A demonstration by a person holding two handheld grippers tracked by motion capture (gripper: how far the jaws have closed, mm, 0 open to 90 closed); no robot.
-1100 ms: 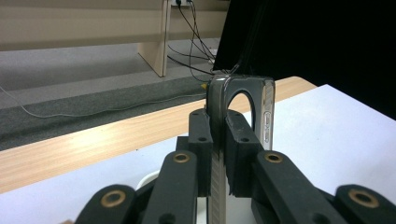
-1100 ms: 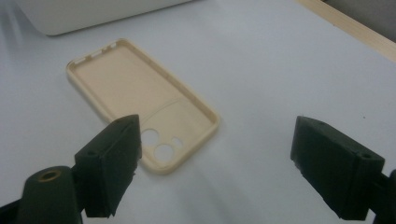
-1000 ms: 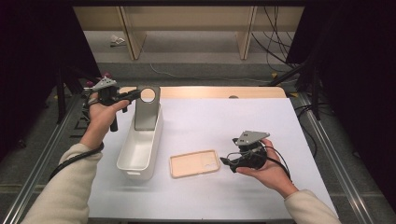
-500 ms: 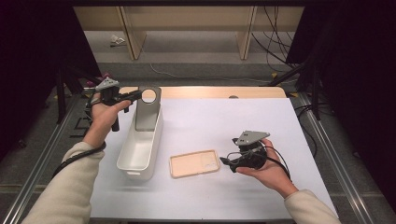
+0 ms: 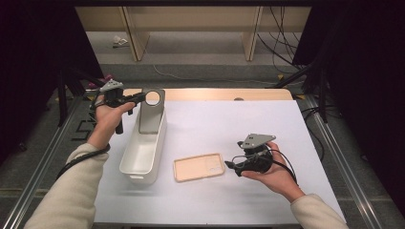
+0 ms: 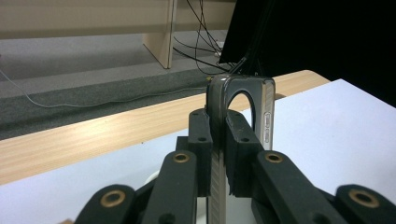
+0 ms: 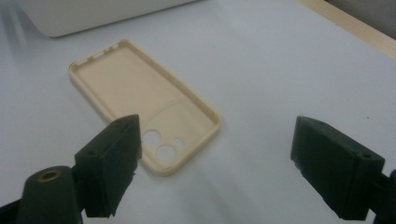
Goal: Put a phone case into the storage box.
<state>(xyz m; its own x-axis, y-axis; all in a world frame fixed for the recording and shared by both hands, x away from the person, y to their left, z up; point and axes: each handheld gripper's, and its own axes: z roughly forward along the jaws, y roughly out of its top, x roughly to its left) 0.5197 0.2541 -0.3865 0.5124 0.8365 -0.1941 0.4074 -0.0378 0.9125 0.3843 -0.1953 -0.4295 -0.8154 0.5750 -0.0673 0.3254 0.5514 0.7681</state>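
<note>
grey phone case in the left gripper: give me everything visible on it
The grey phone case looks like dark, glossy, translucent soft plastic with a large round camera hole near its top and button bumps along one edge. It stands upright over the far end of the white bin, clamped at its upper edge by the left gripper.

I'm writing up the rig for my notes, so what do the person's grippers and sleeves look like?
Both the left gripper and the right gripper are black, each topped by a grey three-cornered plate and trailing a black cable. Their linkage arms carry brass-coloured pivot pins, and the jaw blocks are black and squarish. The sleeves are cream.
</note>
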